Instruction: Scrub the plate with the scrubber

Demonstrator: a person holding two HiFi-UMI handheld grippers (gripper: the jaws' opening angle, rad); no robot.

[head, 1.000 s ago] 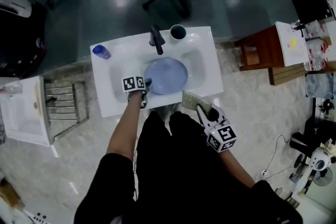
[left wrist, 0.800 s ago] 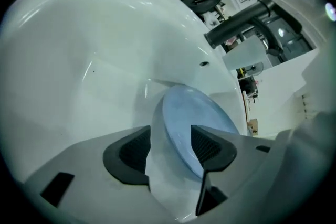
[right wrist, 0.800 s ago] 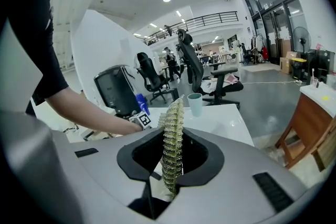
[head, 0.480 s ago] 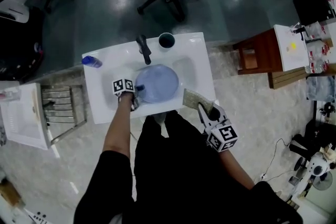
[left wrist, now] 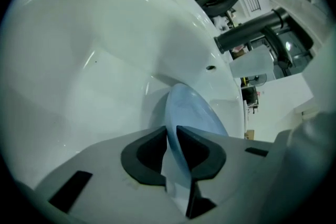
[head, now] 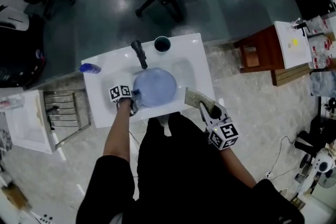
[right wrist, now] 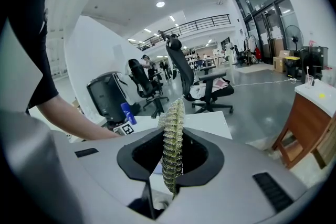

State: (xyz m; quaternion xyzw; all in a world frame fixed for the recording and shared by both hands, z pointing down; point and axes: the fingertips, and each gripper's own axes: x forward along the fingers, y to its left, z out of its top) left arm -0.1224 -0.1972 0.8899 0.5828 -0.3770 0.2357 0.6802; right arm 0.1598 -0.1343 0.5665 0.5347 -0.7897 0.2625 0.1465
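**A:** Start at the left. What's there?

**B:** A blue bottle (head: pixel 90 67) stands on the left rear corner of the white sink (head: pixel 199 52). Just in front of it, the left tool (head: pixel 136 95) reaches into the basin.

**A:** Is that tool gripping anything?

**B:** Yes. Its jaws have just been closing, and the left gripper view shows the left tool (left wrist: pixel 176 136) clamped on the rim of the pale blue plate (left wrist: pixel 193 112), one pad on each face.

**A:** And where does the plate lie?

**B:** The plate (head: pixel 155 86) sits in the middle of the basin, held at its left edge. The dark faucet (head: pixel 139 53) reaches over its rear rim. A dark cup (head: pixel 162 44) stands on the back ledge, just right of the faucet.

**A:** And further right?

**B:** The scrubber (head: pixel 196 97) hangs over the sink's front right corner, apart from the plate. The right tool (head: pixel 205 107) holds it.

**A:** Firmly?

**B:** In the right gripper view, the right tool (right wrist: pixel 172 162) is closed on the greenish scrubber (right wrist: pixel 173 118). It stands upright and edge-on between the pads, sticking out above them.

**A:** Anything past that?

**B:** A wooden stand (head: pixel 260 52) sits on the floor, well right of the sink.
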